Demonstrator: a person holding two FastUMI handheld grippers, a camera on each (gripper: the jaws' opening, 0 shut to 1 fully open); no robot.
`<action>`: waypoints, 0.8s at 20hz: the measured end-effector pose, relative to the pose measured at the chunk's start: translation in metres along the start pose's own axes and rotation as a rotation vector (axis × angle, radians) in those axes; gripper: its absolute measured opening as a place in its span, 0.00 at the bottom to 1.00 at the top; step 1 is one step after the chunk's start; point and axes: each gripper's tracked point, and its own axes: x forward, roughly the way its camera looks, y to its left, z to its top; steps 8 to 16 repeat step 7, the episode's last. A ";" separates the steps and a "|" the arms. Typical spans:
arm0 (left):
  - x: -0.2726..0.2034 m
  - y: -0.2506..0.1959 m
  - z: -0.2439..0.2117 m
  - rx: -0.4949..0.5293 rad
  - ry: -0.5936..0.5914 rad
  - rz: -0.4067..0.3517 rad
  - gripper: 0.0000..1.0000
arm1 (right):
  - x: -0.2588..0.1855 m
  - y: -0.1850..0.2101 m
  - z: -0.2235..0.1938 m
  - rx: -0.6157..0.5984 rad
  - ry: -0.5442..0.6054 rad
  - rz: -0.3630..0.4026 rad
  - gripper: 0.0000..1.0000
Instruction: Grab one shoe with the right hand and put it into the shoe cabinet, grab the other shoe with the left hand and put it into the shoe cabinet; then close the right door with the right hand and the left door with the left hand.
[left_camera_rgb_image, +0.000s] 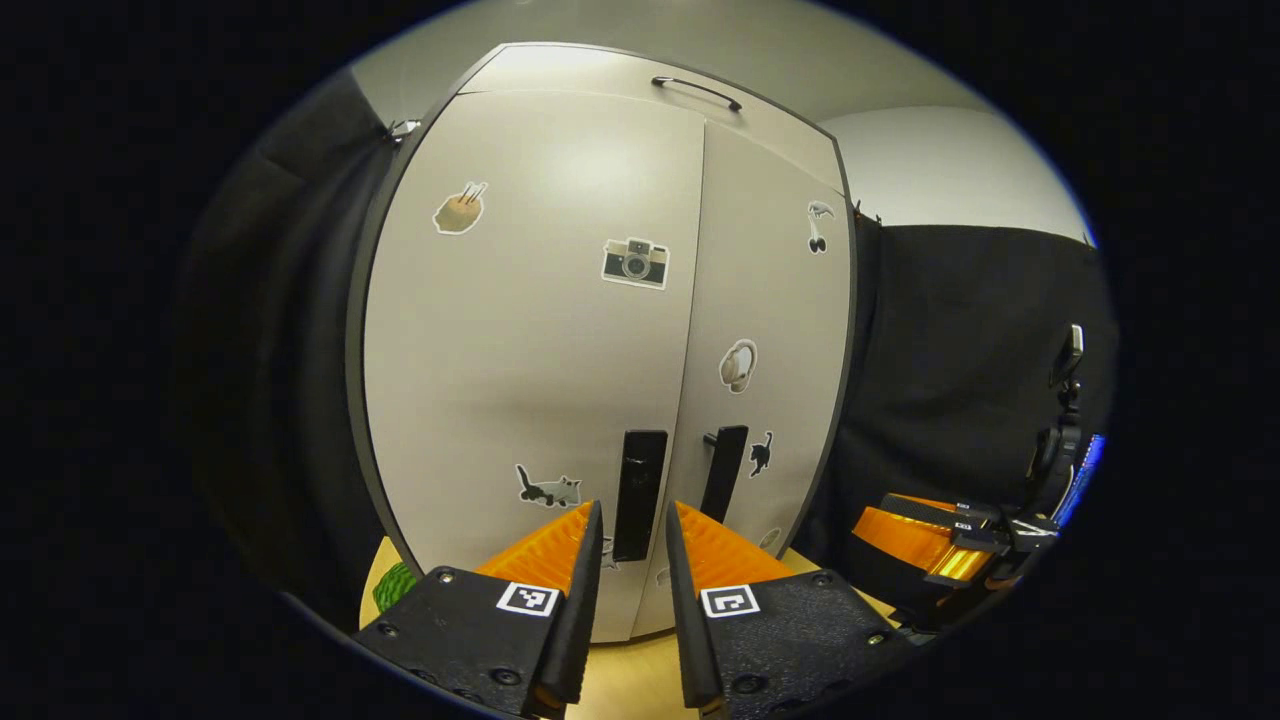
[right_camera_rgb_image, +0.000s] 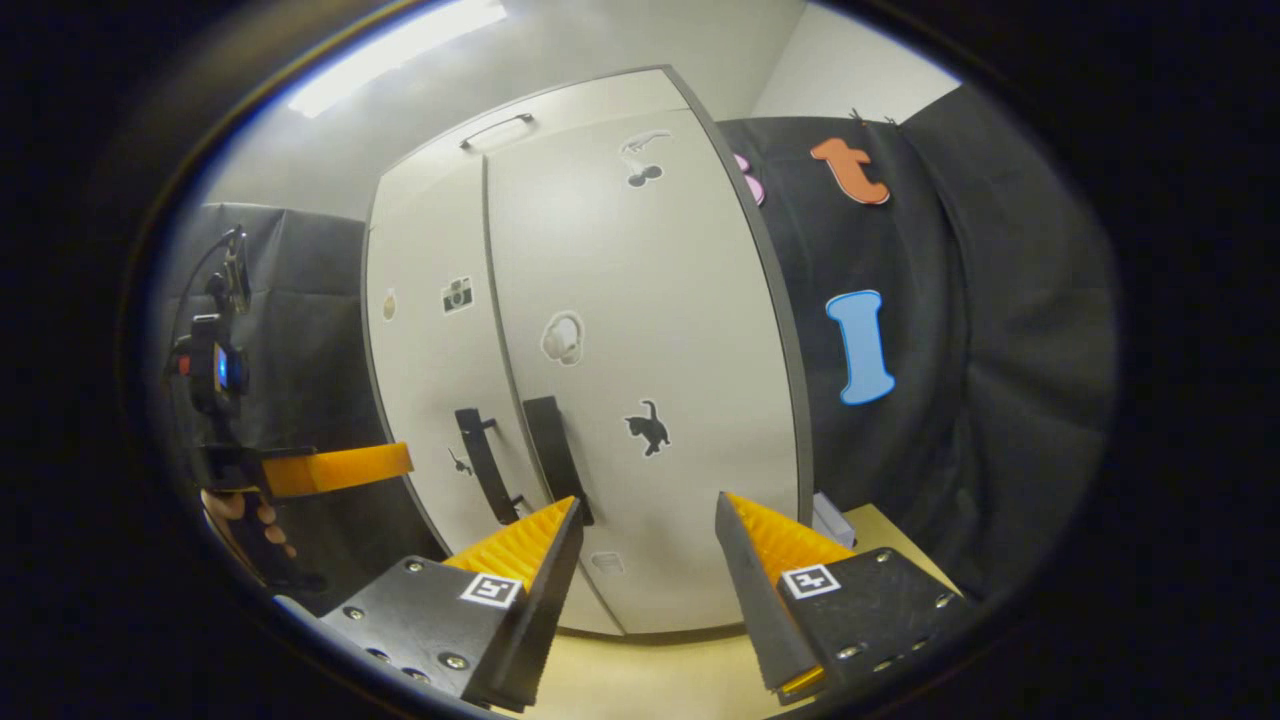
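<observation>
Pale grey panels make up the shoe cabinet, which stands upright on a light wooden counter with both of its doors shut flush against each other. The left door and the right door each carry a dark vertical handle near the centre seam, and small stickers dot both fronts, among them a camera sticker and a cat sticker. A slim dark bar handle sits on the cabinet's top. No shoe can be seen outside the cabinet; with the doors shut, its inside is hidden.

Black cloth hangs as the booth's wall on both sides of the cabinet, with a plain pale room wall and ceiling above it. A bit of green shows at the counter's edge by the cabinet's lower left corner; what it is cannot be told.

In the left gripper view, the left tool hangs just before the left door's handle, its fingers a narrow gap apart and gripping nothing. The right tool appears off to the side there. In the right gripper view, the right tool faces the right door with its fingers wide apart and empty, while the left tool shows at the far side, a hand beneath it.
</observation>
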 end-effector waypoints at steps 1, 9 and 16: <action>0.001 -0.002 -0.001 0.006 0.006 -0.006 0.37 | 0.000 -0.003 -0.001 0.002 -0.002 -0.002 0.80; 0.023 -0.033 -0.002 0.038 0.005 -0.013 0.38 | -0.003 -0.040 0.006 -0.007 -0.018 -0.013 0.80; 0.023 -0.033 -0.002 0.038 0.005 -0.013 0.38 | -0.003 -0.040 0.006 -0.007 -0.018 -0.013 0.80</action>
